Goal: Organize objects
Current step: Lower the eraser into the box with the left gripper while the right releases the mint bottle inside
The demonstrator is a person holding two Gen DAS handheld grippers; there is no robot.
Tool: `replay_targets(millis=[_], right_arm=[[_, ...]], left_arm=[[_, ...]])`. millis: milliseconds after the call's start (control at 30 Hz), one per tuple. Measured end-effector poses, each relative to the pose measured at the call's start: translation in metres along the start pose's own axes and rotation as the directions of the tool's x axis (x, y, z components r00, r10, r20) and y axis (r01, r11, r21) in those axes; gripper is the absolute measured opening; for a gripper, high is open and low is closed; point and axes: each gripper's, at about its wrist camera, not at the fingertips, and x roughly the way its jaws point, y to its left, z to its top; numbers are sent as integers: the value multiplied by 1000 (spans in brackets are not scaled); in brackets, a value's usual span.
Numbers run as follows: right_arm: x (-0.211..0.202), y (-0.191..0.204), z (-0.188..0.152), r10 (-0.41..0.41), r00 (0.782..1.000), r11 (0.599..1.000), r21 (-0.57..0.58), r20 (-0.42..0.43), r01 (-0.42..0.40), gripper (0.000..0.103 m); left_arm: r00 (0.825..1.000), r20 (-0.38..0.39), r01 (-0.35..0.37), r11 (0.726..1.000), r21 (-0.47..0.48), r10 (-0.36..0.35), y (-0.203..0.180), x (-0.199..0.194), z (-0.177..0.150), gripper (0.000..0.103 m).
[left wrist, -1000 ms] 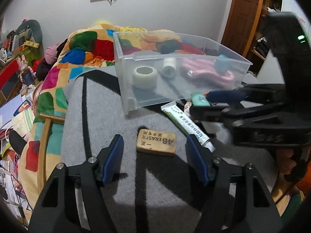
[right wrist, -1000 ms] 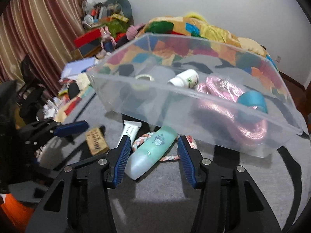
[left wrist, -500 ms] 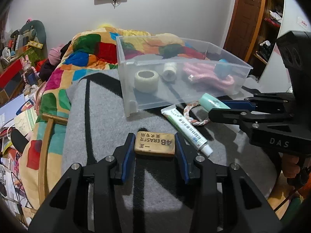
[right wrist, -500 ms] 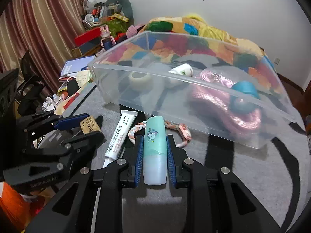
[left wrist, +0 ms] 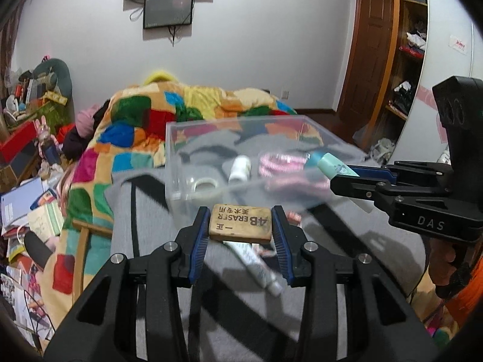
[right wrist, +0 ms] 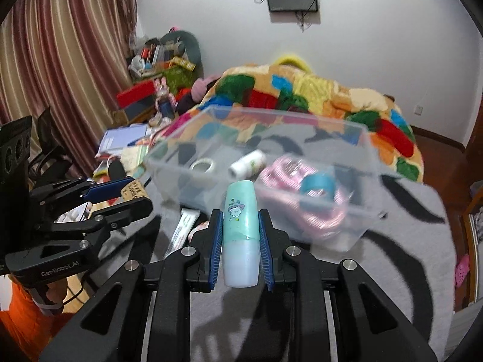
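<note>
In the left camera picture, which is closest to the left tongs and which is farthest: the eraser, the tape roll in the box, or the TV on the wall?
1. Eraser: gripped between the left tongs, so nearest.
2. Tape roll: just beyond, inside the clear box, slightly left.
3. TV: far back, high on the wall.

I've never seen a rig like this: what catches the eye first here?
Two black tongs, each gripping something: the left tongs pinch a tan eraser, the right tongs a mint tube. Just beyond sits a clear bin, already holding small items, before a patchwork blanket.
</note>
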Motion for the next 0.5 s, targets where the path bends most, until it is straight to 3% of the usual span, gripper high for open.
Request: replay_targets(millis=[200, 500], right_arm=[[-2, -20, 18, -42, 998, 999, 33, 45, 40, 21], [37, -41, 37, -80, 997, 996, 49, 4, 80, 21]], left_arm=[[1000, 29, -11, 1000, -16, 12, 0, 12, 24, 41], [999, -33, -22, 999, -41, 20, 3, 55, 42, 41]])
